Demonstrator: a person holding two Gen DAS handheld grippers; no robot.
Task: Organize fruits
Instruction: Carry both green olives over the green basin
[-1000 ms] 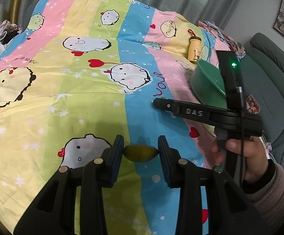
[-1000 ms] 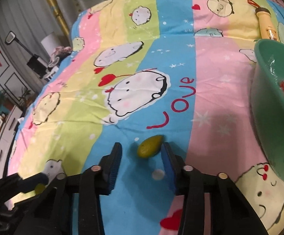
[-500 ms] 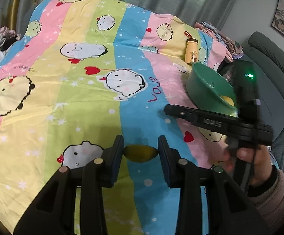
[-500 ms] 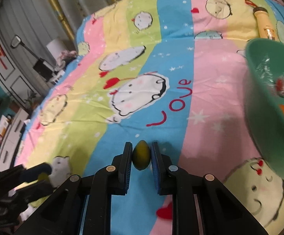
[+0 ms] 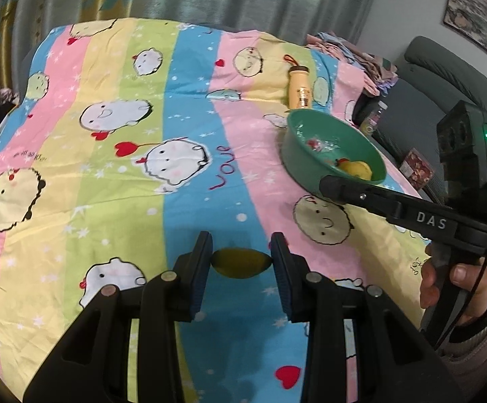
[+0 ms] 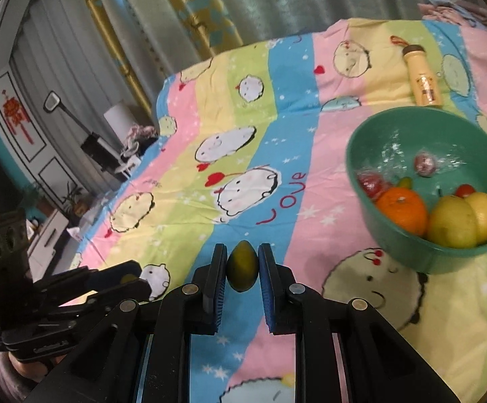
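Now: each gripper clamps a small yellow-green fruit above the bed

Left gripper (image 5: 241,263) is clenched on an oval yellow-green fruit (image 5: 241,264), gripped by its two ends and lying crosswise between the blue pads. Right gripper (image 6: 242,265) is closed tight on a second yellow-green fruit (image 6: 241,266), which stands end-up with its pointed tip above the pads. Its jaws have just been closing, and the fruit sits between them. Both fruits look lifted clear of the bed (image 5: 75,201), which carries a striped cartoon sheet in pink, yellow, green and blue.

Green bowl (image 6: 371,228) rests on the sheet near the bed's right edge. Inside it are an orange (image 6: 402,210), a big yellow-green fruit (image 6: 453,223), a yellow lemon-like fruit (image 6: 485,213) and some small red pieces (image 6: 426,164); what those are I cannot tell. A tan bottle (image 6: 423,79) with a brown cap lies flat on the sheet, just behind the bowl, toward the bed's far edge.

In the left wrist view, the right gripper's black body reaches in from the right, in front of the bowl, and a hand (image 5: 455,288) in a knit sleeve holds its handle.
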